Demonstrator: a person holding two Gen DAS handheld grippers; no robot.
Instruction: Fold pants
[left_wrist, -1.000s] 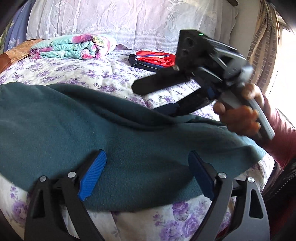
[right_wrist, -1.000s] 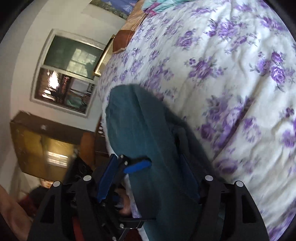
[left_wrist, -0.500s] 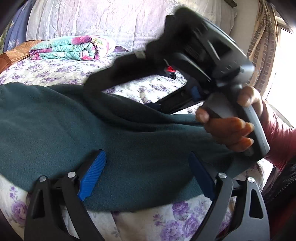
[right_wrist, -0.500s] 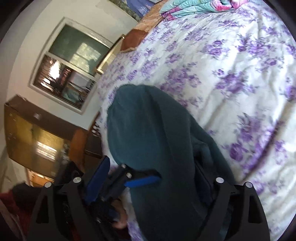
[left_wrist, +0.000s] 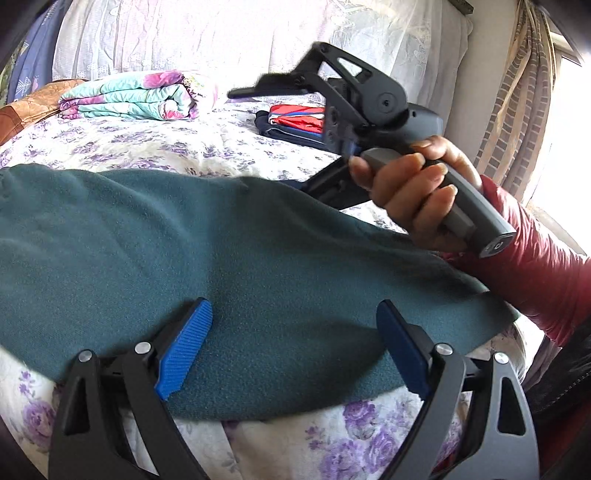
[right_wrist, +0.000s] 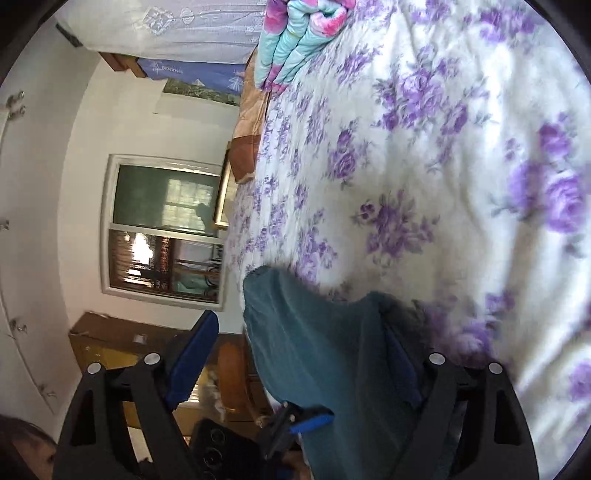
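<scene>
Those teal pants (left_wrist: 229, 266) across the middle of the frame on the bed (left_wrist: 184, 147) look soft, floppy fleece, so pinch a hem edge. Your left tool (left_wrist: 291, 343) gapes wide and empty; the right tool (right_wrist: 299, 365) is closing slightly, fabric between, unpinched.

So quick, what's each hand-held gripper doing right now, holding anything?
Left hand-held gripper: open, over the teal pants, gripping nothing.
Right hand-held gripper: jaws wide and closing a little, pants between them, not clamped.
</scene>
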